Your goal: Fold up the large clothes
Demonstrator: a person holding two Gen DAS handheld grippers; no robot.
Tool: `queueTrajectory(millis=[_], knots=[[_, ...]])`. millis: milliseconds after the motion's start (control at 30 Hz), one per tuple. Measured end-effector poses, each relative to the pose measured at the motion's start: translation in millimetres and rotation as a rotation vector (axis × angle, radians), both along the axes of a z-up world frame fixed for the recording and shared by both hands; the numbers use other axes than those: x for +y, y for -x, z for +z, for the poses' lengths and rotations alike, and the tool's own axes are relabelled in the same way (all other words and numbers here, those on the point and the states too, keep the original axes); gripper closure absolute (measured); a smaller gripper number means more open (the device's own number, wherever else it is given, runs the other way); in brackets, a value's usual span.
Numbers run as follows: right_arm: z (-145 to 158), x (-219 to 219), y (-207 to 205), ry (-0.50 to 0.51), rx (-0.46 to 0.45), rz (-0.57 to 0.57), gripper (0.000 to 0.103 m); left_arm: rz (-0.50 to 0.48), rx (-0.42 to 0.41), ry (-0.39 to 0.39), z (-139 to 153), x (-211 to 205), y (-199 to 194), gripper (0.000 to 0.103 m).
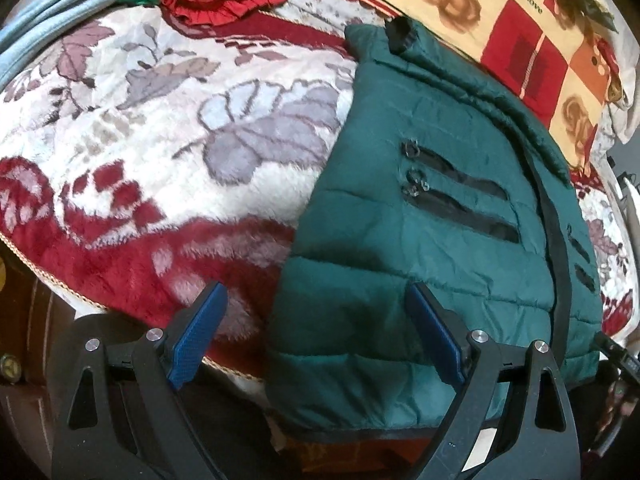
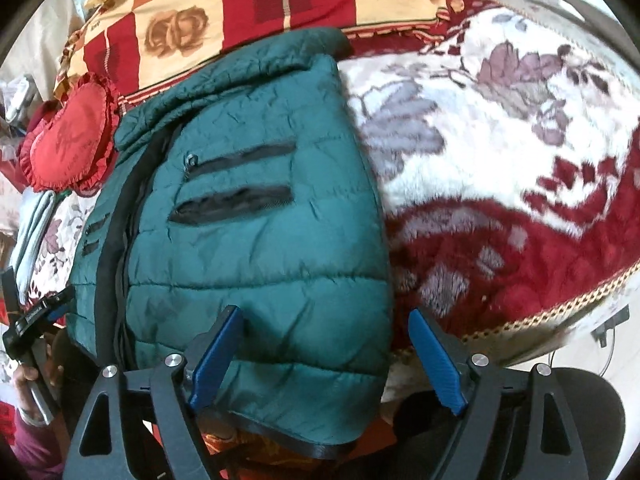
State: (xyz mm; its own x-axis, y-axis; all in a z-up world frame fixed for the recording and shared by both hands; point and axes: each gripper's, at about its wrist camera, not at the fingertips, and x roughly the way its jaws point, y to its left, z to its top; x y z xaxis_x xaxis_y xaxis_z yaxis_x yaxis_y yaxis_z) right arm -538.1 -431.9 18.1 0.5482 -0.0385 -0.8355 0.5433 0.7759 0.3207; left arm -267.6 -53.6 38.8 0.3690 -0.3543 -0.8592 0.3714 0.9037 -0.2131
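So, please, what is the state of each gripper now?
Left gripper: open, holding nothing, over the green jacket edge.
Right gripper: open, holding nothing, jacket edge between its fingers.

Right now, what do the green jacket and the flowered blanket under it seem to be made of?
The green jacket looks like thin, smooth synthetic shell over padding: slight sheen, fine wrinkles, stitched puffy bands. The flowered blanket looks like thick plush fleece: fuzzy, matte pile with soft pattern edges.
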Motion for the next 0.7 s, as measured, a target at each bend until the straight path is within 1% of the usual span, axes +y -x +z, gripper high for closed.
queueTrajectory(millis=[100, 233, 400, 500, 700], knots=[[-2, 2, 1, -0.022, -0.004, 0.011, 0.021, -0.006, 0.010, -0.002, -3, 0, 1, 0.012], [-2, 6, -2, -0.018, -0.002, 0.030, 0.021, 0.007, 0.040, 0.013, -7, 5, 0, 0.012], [-5, 9, -8, -0.034, 0.006, 0.052, 0.021, 0.011, 0.055, 0.024, -10, 10, 2, 0.012], [-6, 12, -10, -0.029, 0.012, 0.059, 0.020, 0.005, 0.090, 0.041, -14, 11, 3, 0.012], [-10, 10, -10, -0.062, 0.012, 0.055, 0.020, -0.014, 0.078, 0.037, -15, 7, 8, 0.012]])
